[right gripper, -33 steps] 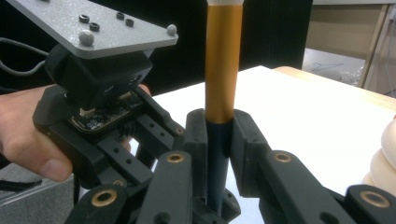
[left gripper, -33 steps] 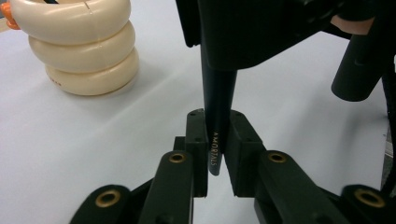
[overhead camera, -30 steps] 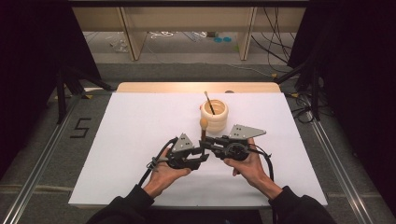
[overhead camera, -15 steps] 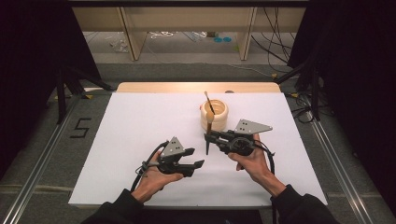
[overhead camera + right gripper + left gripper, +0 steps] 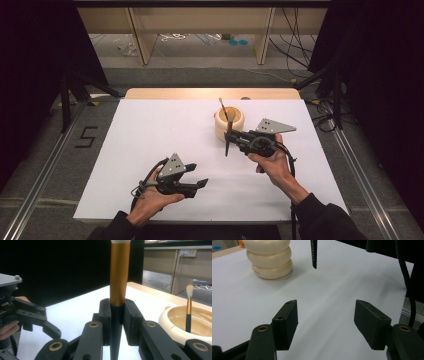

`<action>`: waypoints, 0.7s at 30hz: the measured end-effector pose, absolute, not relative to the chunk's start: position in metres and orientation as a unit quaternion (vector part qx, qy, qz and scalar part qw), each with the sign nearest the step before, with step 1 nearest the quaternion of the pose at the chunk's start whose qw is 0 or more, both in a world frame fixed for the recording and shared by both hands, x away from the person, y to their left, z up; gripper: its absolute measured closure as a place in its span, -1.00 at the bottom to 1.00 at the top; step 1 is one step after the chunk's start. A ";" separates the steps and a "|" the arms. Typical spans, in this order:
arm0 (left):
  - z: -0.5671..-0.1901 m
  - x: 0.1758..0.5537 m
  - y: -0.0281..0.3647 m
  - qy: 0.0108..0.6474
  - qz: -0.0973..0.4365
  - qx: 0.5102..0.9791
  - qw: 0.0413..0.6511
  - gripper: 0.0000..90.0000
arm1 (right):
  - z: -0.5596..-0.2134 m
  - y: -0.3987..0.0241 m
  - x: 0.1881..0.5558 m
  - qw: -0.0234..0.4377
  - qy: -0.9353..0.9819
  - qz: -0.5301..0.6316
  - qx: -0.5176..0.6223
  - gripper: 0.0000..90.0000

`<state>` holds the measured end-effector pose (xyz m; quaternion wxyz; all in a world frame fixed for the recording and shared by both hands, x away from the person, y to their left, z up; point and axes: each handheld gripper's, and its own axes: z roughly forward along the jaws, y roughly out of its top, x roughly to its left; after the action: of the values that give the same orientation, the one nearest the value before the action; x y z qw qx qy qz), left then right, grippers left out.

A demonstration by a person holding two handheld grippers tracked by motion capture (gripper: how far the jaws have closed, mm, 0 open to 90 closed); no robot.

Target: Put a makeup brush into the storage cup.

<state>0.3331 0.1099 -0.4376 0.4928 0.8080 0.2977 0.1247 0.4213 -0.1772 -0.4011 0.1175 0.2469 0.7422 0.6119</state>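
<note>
The makeup brush (image 5: 119, 277), with a gold ferrule above a dark handle, is standing upright between the right tongs (image 5: 117, 320), which are pinching its dark handle just below the gold part. In the high view the brush (image 5: 228, 136) is hanging over the white surface (image 5: 150, 130) just in front of the cream ribbed holder (image 5: 230, 125), its tapered handle tip pointing down and clear of the sheet. In the left gripper view that tip (image 5: 314, 255) is hovering above the surface beside the holder (image 5: 270, 261).

A second, smaller brush (image 5: 188, 312) is resting inside the holder (image 5: 180, 322), leaning against its rim, bristles up.

The left tongs (image 5: 325, 322) are standing spread with nothing between them, having just been opening; they are pointing across the surface toward the holder. In the high view the left tongs (image 5: 200, 185) are sitting near the front edge of the surface, well apart from the right tongs (image 5: 231, 140) and the brush.
</note>
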 end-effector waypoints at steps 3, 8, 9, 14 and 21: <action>-0.440 0.331 0.113 0.297 0.127 0.810 0.489 -0.24 | -0.401 -0.177 0.424 0.119 0.740 0.613 0.249 0.74; -0.442 0.327 0.115 0.300 0.130 0.809 0.488 -0.30 | -0.395 -0.178 0.429 0.125 0.737 0.615 0.250 0.74; -0.442 0.326 0.115 0.300 0.132 0.809 0.488 -0.31 | -0.392 -0.179 0.429 0.124 0.740 0.612 0.252 0.74; -0.441 0.324 0.120 0.305 0.136 0.806 0.488 -0.38 | -0.386 -0.181 0.438 0.133 0.729 0.620 0.259 0.74; -0.443 0.322 0.126 0.311 0.137 0.805 0.486 -0.42 | -0.375 -0.187 0.448 0.144 0.725 0.618 0.268 0.74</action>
<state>0.3215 0.1256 -0.4427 0.4856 0.8054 0.3109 0.1372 0.4481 -0.1875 -0.3747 0.1443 0.2685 0.7247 0.6180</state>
